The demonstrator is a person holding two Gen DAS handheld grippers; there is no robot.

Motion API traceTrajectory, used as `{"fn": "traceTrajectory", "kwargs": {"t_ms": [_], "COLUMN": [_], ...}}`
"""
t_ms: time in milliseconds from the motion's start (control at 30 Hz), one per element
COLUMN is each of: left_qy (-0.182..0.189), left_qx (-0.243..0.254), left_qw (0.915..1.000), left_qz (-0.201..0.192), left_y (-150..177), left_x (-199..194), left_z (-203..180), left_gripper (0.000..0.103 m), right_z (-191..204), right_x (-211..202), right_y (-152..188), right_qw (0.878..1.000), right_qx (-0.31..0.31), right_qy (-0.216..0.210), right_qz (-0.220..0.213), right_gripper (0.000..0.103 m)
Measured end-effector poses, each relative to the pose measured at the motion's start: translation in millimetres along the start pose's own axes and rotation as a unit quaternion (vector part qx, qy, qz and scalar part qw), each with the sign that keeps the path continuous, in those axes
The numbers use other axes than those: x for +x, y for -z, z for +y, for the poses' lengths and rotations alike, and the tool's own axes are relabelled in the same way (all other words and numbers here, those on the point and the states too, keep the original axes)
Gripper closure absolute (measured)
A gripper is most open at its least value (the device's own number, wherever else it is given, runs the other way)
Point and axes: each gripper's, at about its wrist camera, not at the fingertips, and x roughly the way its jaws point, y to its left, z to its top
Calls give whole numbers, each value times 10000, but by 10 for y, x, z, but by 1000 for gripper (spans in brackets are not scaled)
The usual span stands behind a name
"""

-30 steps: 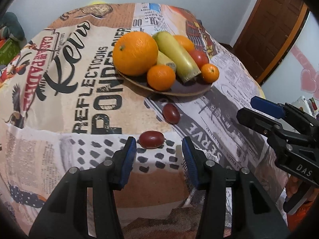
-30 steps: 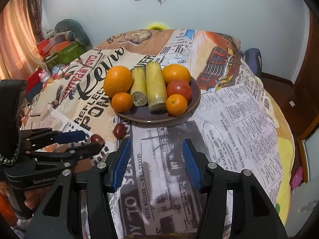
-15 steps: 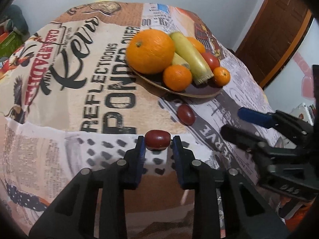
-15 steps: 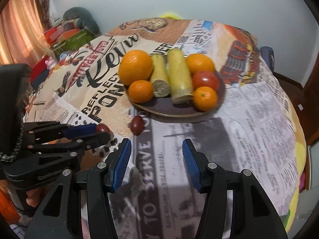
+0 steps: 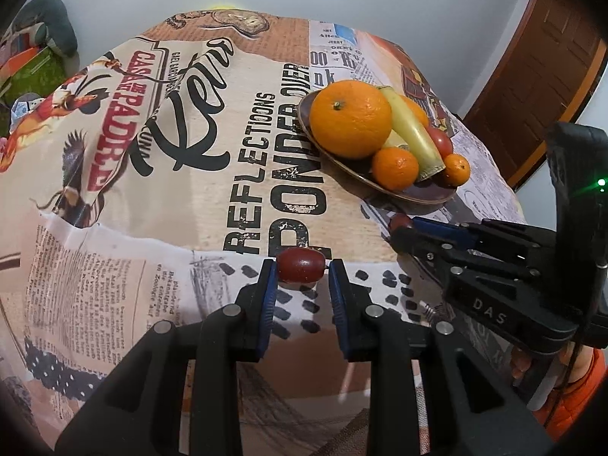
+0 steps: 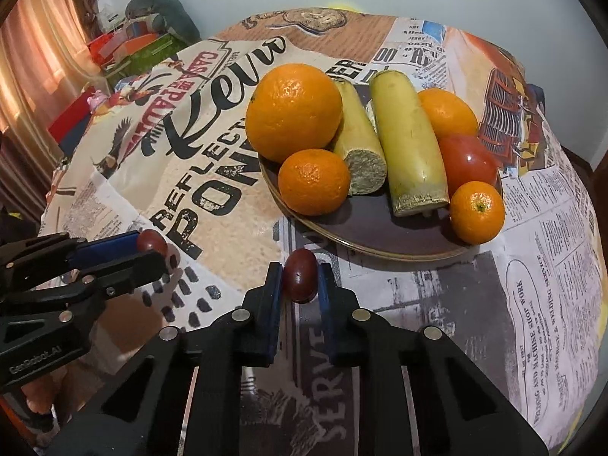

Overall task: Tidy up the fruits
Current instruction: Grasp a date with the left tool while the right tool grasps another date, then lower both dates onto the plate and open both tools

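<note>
Where open before, right hand-held gripper (image 6: 300,279) now around dark red fruit (image 6: 300,279).

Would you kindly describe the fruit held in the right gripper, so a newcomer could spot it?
Start at the brown plate of oranges. On the cloth just before its near rim lies a small dark-red oval fruit, pinched between the right gripper fingers. Its twin sits farther left, in the left gripper.
</note>
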Motion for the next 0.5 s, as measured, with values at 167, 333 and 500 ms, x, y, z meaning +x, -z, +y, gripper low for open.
{"fn": "traceTrajectory", "kwargs": {"t_ms": [167,333,500], "left_qy": [22,72,226], "left_qx": [81,236,384], "left_qw": [10000,9996,9987], "left_qz": [-11,-103,-255], "left_y": [-2,-61,-189], "left_x": [-20,-76,-155], "left_z": [-85,-239,-439], "left_gripper": [75,75,75], "right_z": [-38,-152,-313], "right_x": [-121,-350,-596], "right_y": [32,35,-9], "right_qw": [9999,9991,9969], "right_qx": [23,164,333], "right_qy": [-12,45,130], "right_qz": [-120,-385,-705], "right_gripper": [87,87,87]}}
